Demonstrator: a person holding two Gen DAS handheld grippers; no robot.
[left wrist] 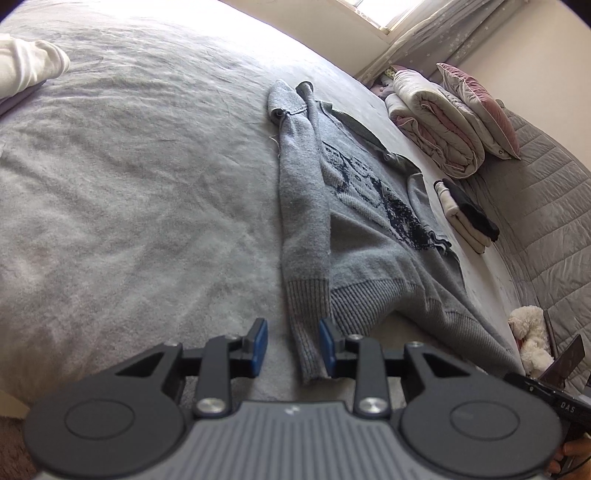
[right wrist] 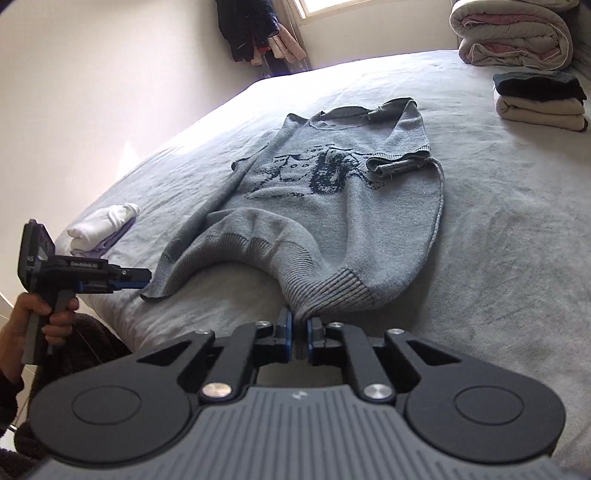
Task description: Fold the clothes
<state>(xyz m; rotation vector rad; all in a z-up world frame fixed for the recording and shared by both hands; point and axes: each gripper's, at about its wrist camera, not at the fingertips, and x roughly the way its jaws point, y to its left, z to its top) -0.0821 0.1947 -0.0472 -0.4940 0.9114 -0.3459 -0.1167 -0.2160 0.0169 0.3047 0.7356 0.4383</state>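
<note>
Spread across the grey bedcover (left wrist: 129, 192), the grey knit sweater (right wrist: 369, 229) lies face up with its dark pattern showing and its neckline toward the far side of the bed. One sleeve is folded over the chest from the right; the other sleeve (left wrist: 306, 229) runs straight down the sweater's left edge toward the near side.

The right gripper (right wrist: 300, 338) is clenched on the ribbed hem at the near right corner — the knit bunches between its blue pads, and the hem arches up off the cover between that corner and the left one.

The left gripper (left wrist: 293, 345) sits at the near end of the long sleeve with its jaws parted. The ribbed cuff (left wrist: 310, 354) lies between the blue pads (left wrist: 260, 343), just against the right-hand one and clear of the other, so nothing is pinched. In the right wrist view the same tool shows at the left edge, held by a hand (right wrist: 44, 317) — its tip just beside the sweater's near left corner.

A stack of folded clothes (right wrist: 539, 99) and a rolled duvet (right wrist: 513, 33) sit at the far right; white folded laundry (right wrist: 105, 221) lies on the left.
</note>
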